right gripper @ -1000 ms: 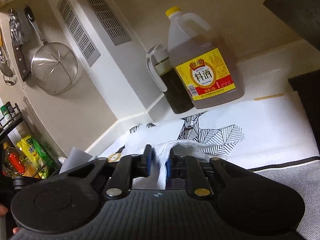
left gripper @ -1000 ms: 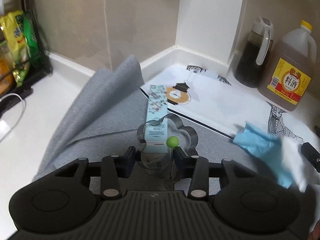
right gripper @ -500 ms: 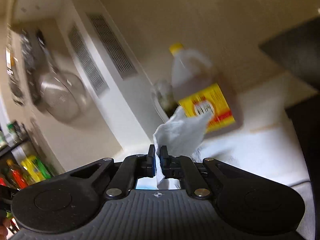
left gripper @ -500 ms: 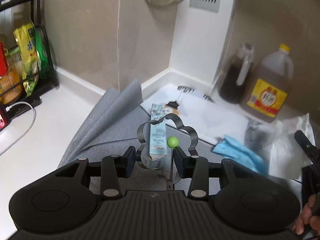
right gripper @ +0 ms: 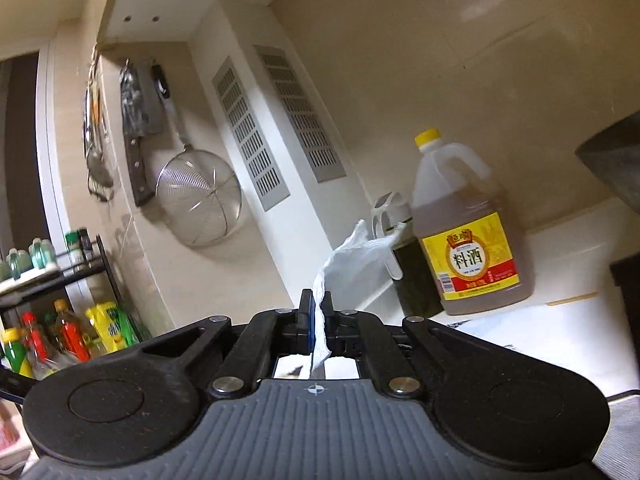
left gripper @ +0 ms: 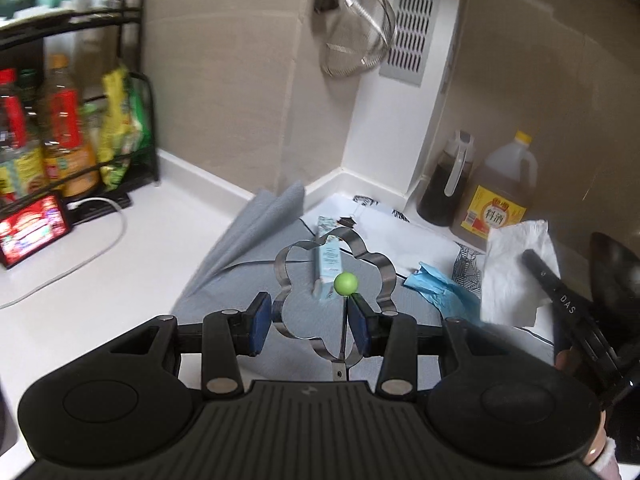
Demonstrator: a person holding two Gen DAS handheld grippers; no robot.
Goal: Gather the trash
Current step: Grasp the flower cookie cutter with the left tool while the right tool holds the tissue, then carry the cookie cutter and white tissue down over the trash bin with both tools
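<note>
My left gripper [left gripper: 309,316] is shut on a flower-shaped metal ring [left gripper: 384,272] with a green knob [left gripper: 345,283], held above the grey mat [left gripper: 240,256]. Through the ring I see a pale blue packet [left gripper: 329,258] lying on the mat. A crumpled blue wrapper [left gripper: 444,290] lies to its right. My right gripper [right gripper: 318,306] is shut on a white tissue [right gripper: 352,256], which sticks up from the pads in the air. In the left wrist view that tissue [left gripper: 508,272] hangs at the right, with one of the right gripper's black fingers [left gripper: 554,286] behind it.
A cooking-wine jug [right gripper: 468,232] and a dark oil dispenser [left gripper: 448,188] stand in the back corner. A wire rack of bottles and packets [left gripper: 60,136] sits at the left, with a red-screened phone [left gripper: 34,230] and cable. A strainer [right gripper: 198,200] and cleaver hang on the wall.
My left gripper has risen and pulled back with the ring, so more of the counter shows. My right gripper has closed fully on the tissue and lifted it off the counter.
</note>
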